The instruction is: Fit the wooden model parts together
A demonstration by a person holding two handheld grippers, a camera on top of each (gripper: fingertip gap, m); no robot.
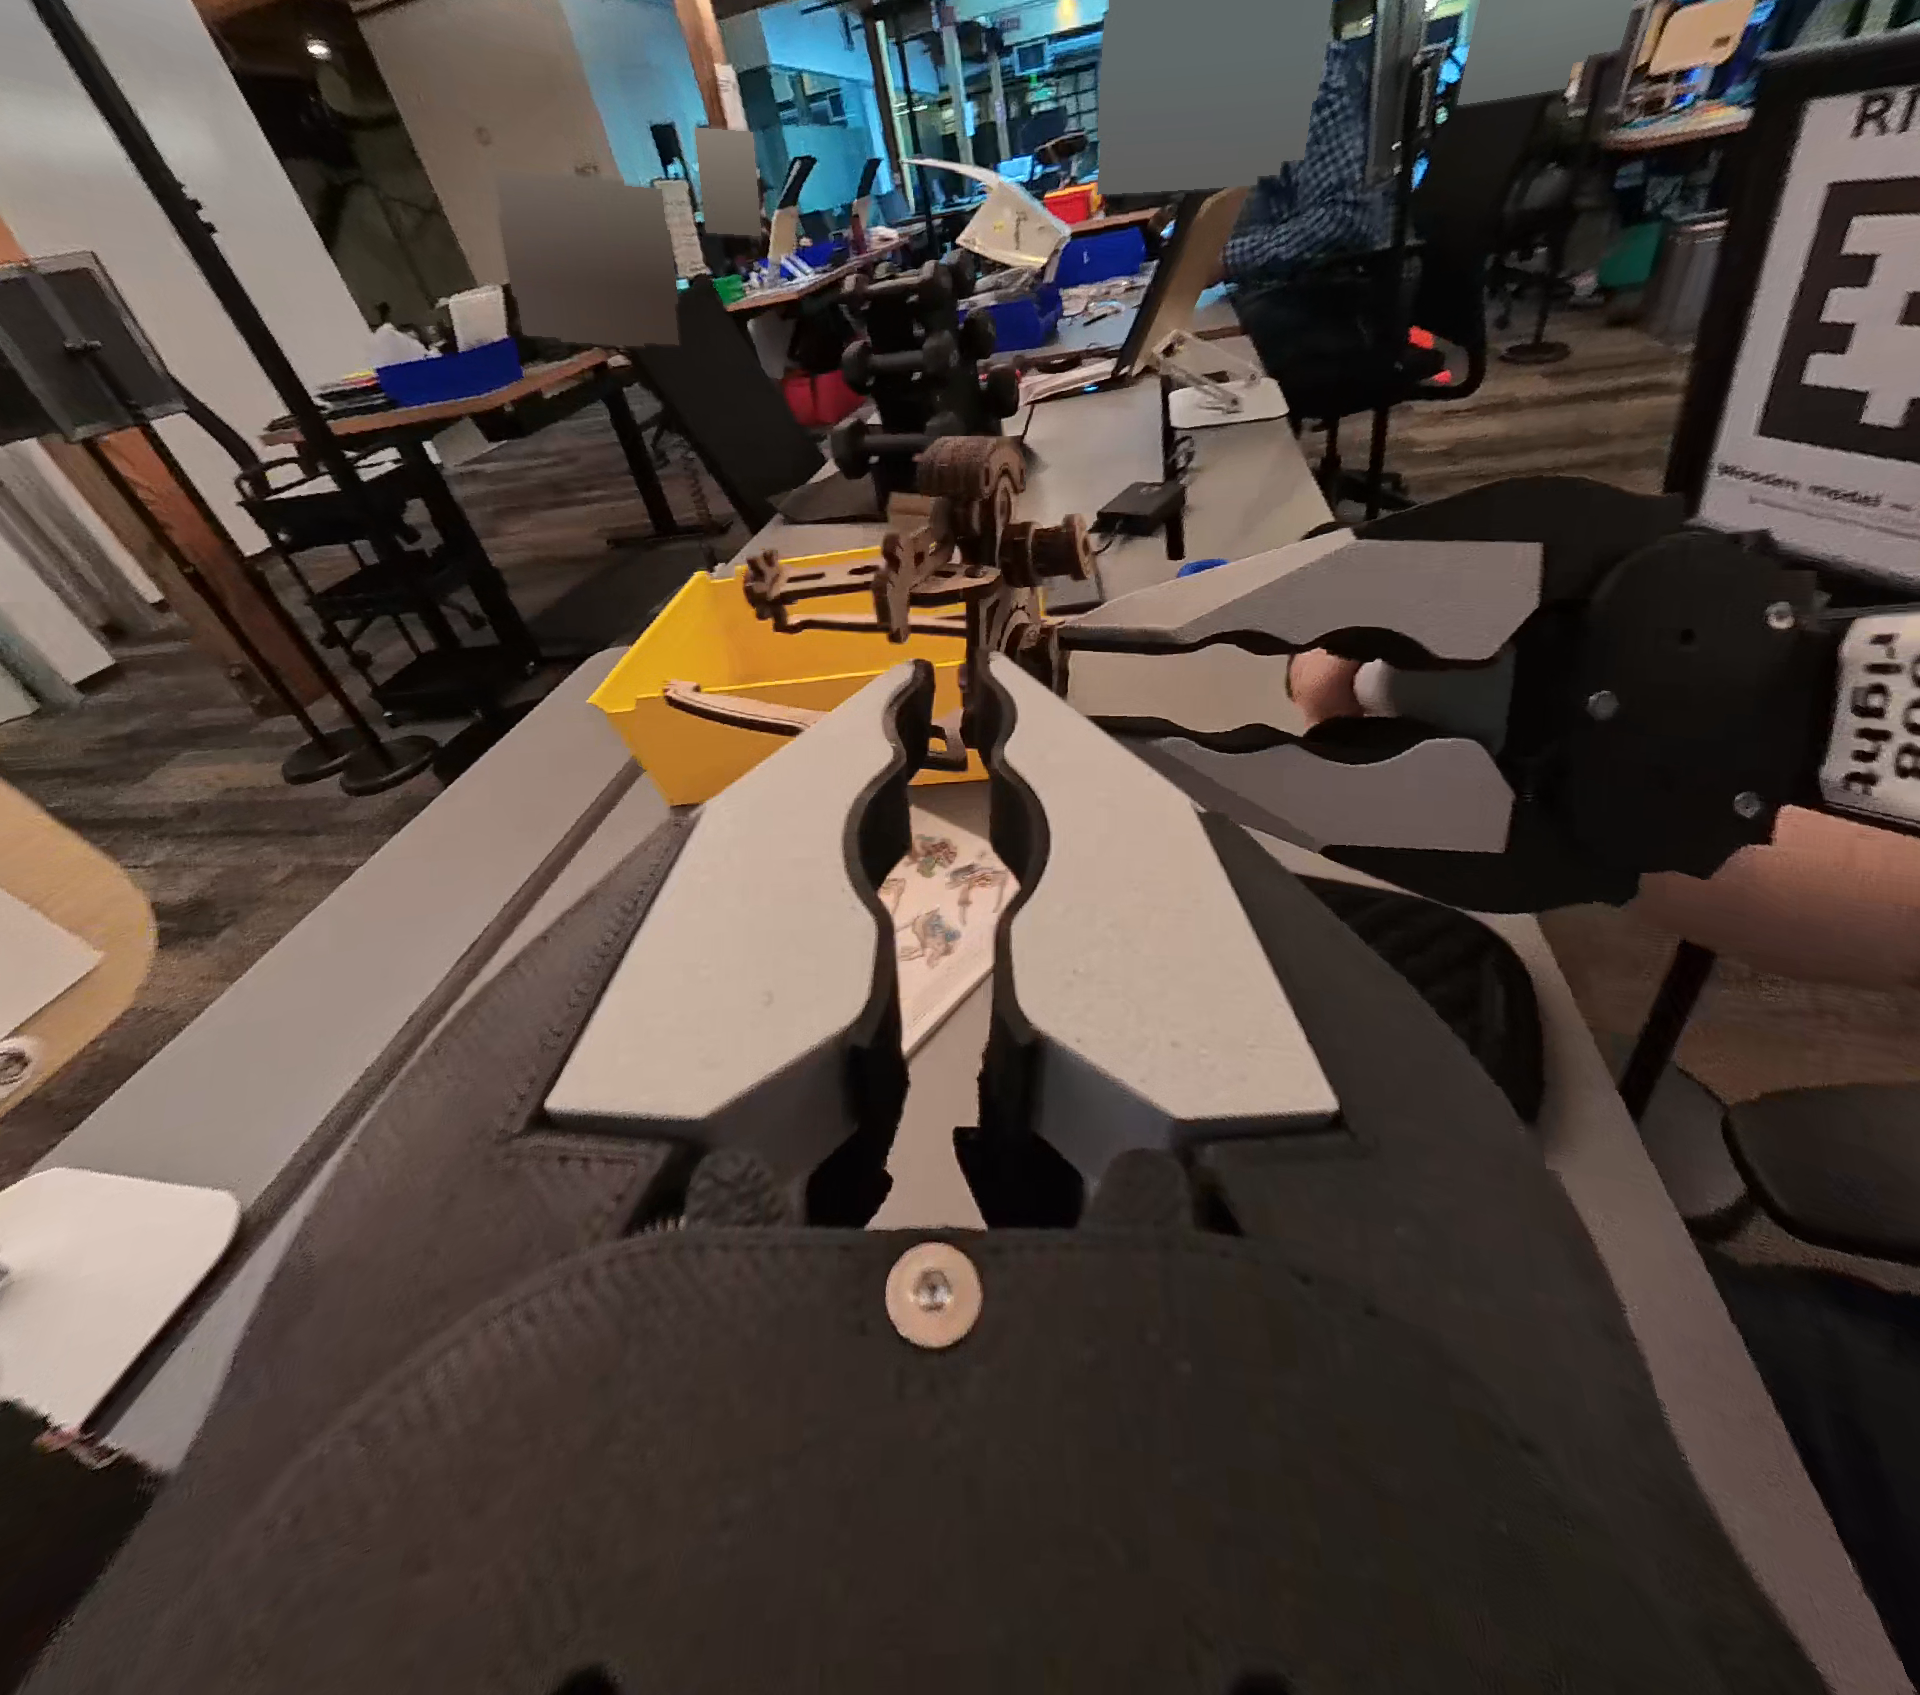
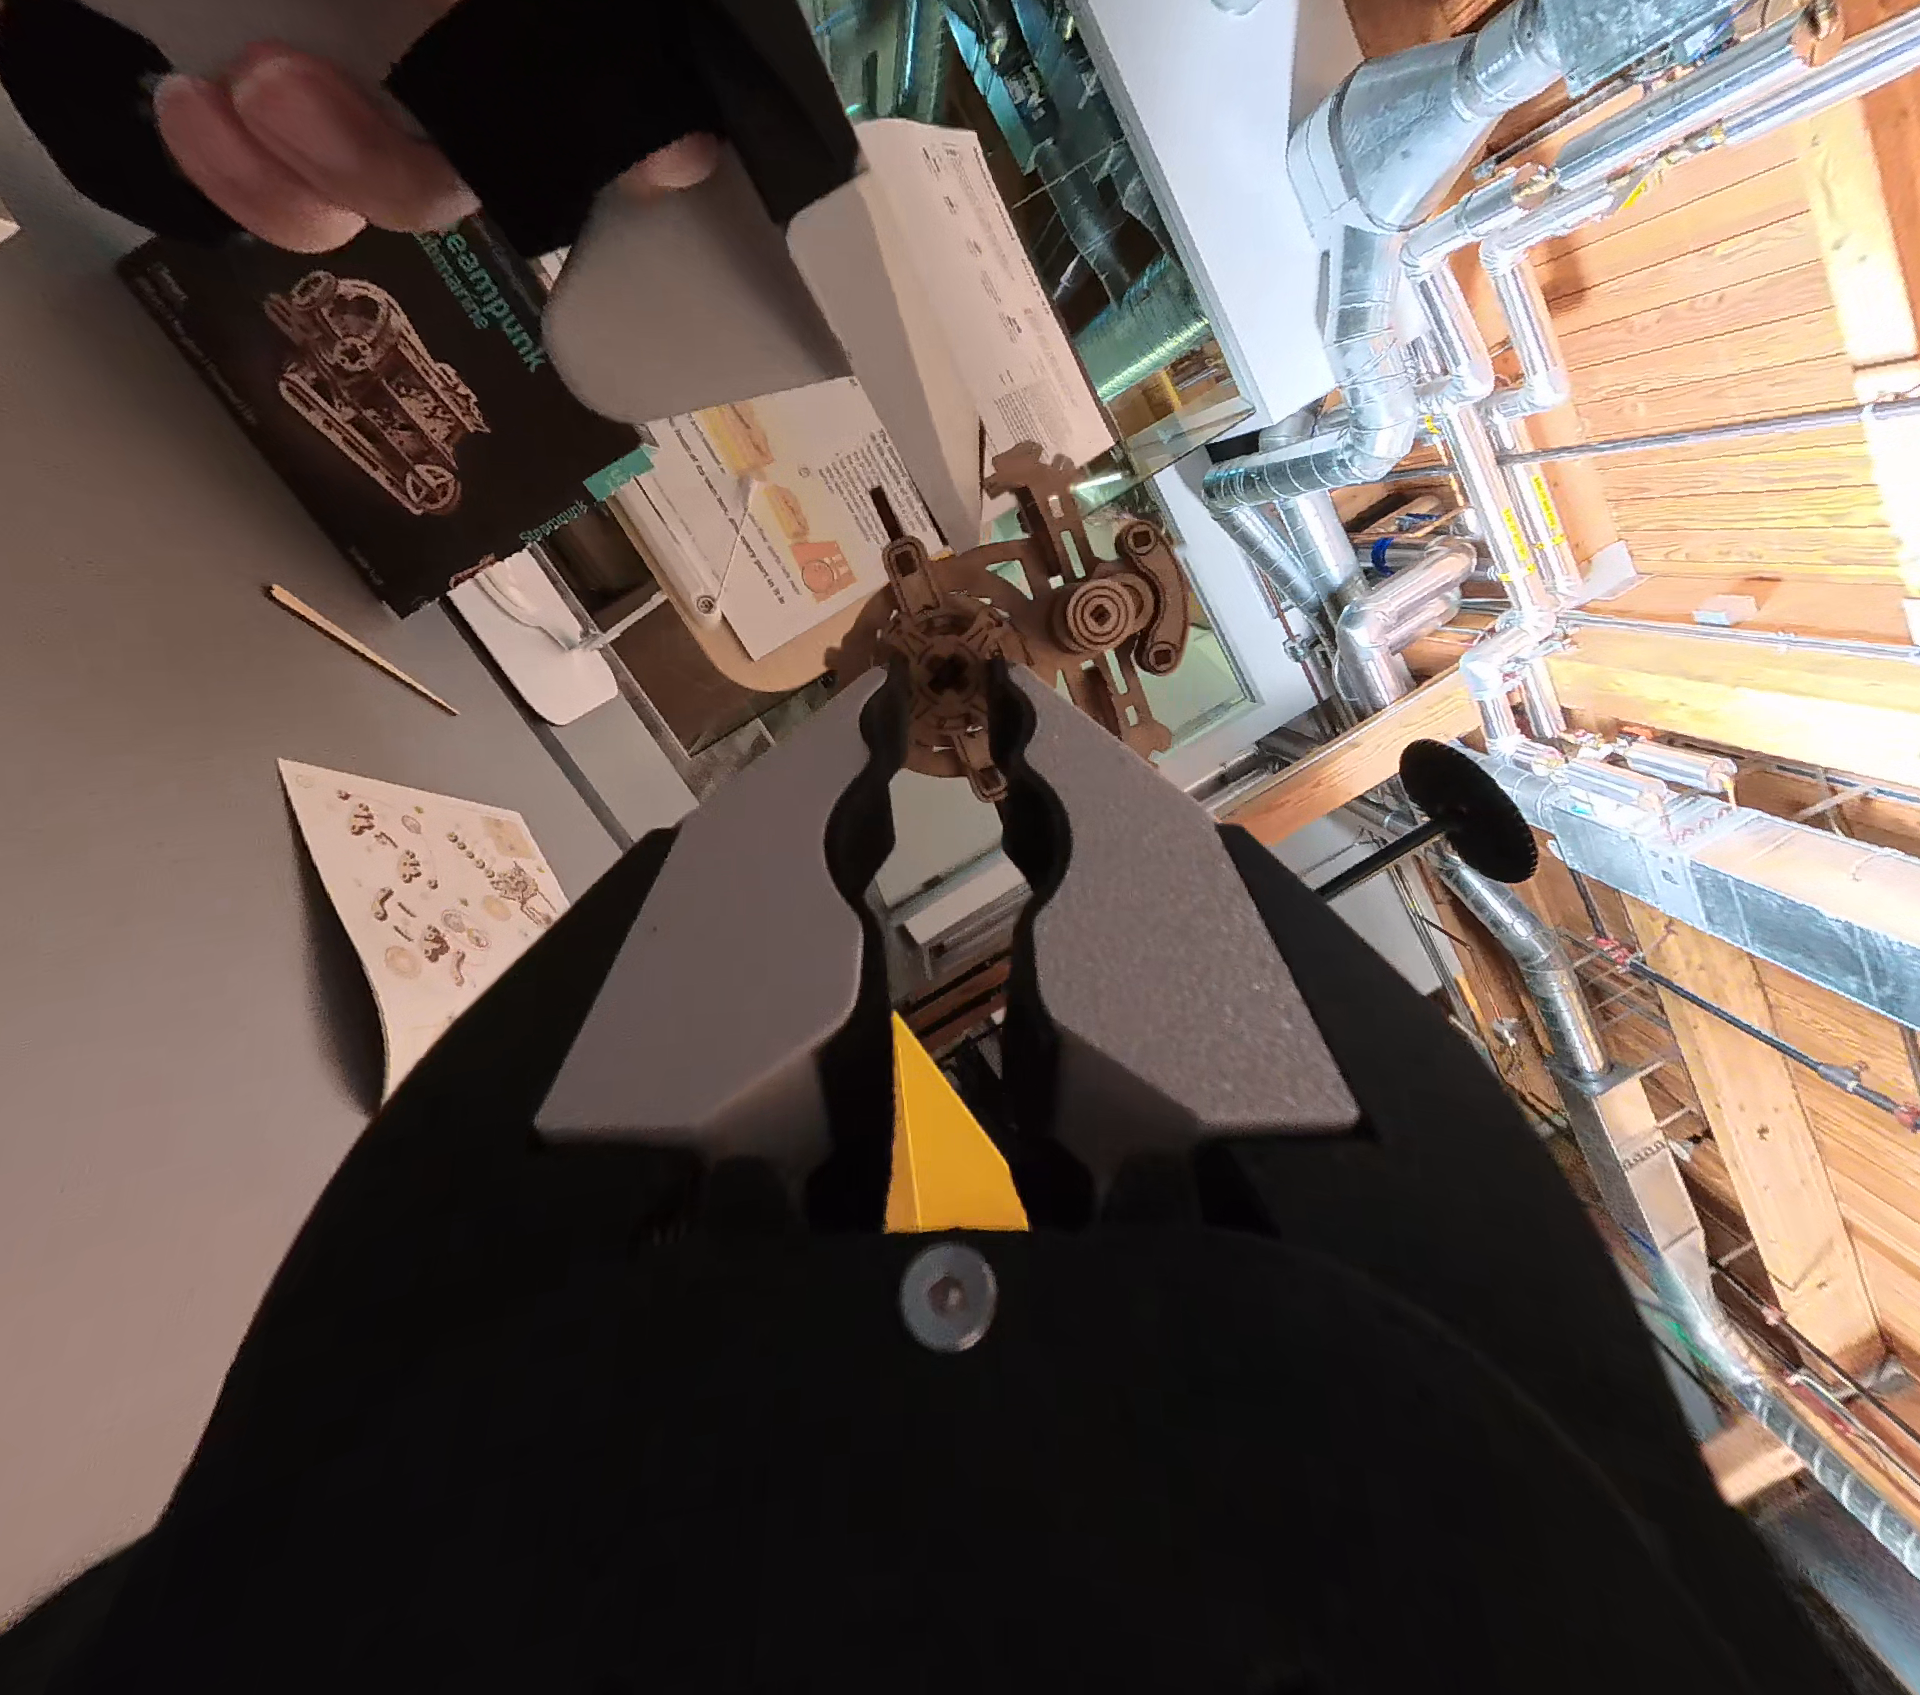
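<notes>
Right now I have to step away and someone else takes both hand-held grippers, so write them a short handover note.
Left hand-held gripper: shut on the lower stem of the wooden model, holding it up above the table.
Right hand-held gripper: shut on the model's round hub from the side.
Yellow bin behind the model holds at least one loose wooden part. Parts sheet, black box and a thin wooden stick lie on the table.
Done: the model is partly built.
Left: seat this hub, then fit the remaining parts.

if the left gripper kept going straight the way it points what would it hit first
Likely the wooden model itself: the left gripper is shut on its lower part. Past it sits the yellow bin, though depth is hard to judge.
</notes>
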